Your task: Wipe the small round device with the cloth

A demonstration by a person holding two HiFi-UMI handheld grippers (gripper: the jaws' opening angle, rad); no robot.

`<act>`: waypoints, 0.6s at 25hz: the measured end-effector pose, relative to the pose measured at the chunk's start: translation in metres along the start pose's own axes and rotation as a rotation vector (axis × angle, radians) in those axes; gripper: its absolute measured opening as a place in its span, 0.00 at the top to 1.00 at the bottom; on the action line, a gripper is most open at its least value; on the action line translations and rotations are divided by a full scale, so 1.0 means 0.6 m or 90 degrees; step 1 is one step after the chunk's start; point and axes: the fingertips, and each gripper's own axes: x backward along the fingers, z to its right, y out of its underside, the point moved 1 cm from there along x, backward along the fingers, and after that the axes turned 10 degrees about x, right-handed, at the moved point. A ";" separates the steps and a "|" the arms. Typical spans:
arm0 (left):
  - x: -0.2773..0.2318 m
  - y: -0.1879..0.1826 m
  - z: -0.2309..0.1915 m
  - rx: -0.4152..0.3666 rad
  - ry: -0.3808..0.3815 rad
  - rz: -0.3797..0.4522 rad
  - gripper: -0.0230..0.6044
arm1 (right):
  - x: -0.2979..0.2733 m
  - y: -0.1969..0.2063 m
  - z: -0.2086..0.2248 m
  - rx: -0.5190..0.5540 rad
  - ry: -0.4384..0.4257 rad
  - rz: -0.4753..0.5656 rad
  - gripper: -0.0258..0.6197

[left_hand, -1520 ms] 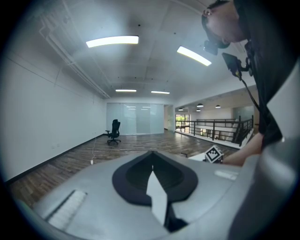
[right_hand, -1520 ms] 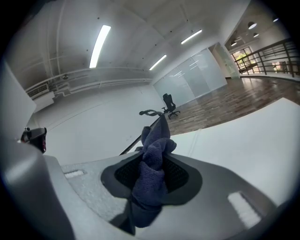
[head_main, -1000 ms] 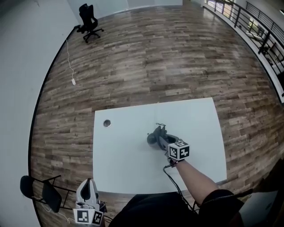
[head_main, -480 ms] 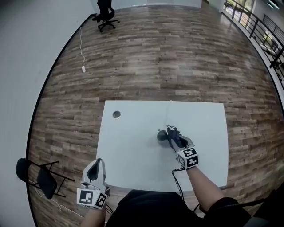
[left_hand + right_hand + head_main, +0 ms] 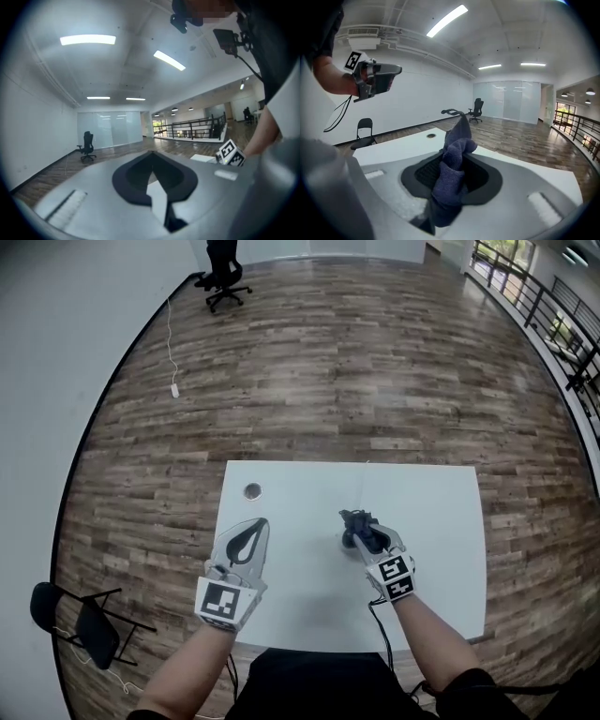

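Observation:
My right gripper (image 5: 360,527) is shut on a dark blue cloth (image 5: 362,519) over the middle of the white table (image 5: 436,521). In the right gripper view the cloth (image 5: 452,171) is bunched between the jaws and sticks up past their tips (image 5: 457,143). A small round thing (image 5: 345,539) shows just left of the cloth, mostly hidden by it. My left gripper (image 5: 260,524) hovers over the table's left part, well left of the cloth. Its jaws (image 5: 151,154) meet at the tips with nothing between them.
A round cable hole (image 5: 251,490) sits in the table's far left corner. A folding chair (image 5: 80,620) stands on the wood floor at the left, an office chair (image 5: 220,268) far off by the wall. A railing (image 5: 553,296) runs at the top right.
My left gripper has risen from below the table's near edge to over its left part. The right gripper with the cloth has stayed near the table's middle, and the round device is now mostly covered.

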 end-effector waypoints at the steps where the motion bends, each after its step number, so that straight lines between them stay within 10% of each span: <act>1: -0.016 -0.002 0.004 0.017 0.013 0.002 0.95 | 0.001 0.001 -0.005 0.006 0.003 -0.005 0.79; 15: 0.032 0.061 0.059 0.120 0.015 -0.029 0.95 | 0.010 -0.007 -0.077 0.122 -0.056 -0.053 0.79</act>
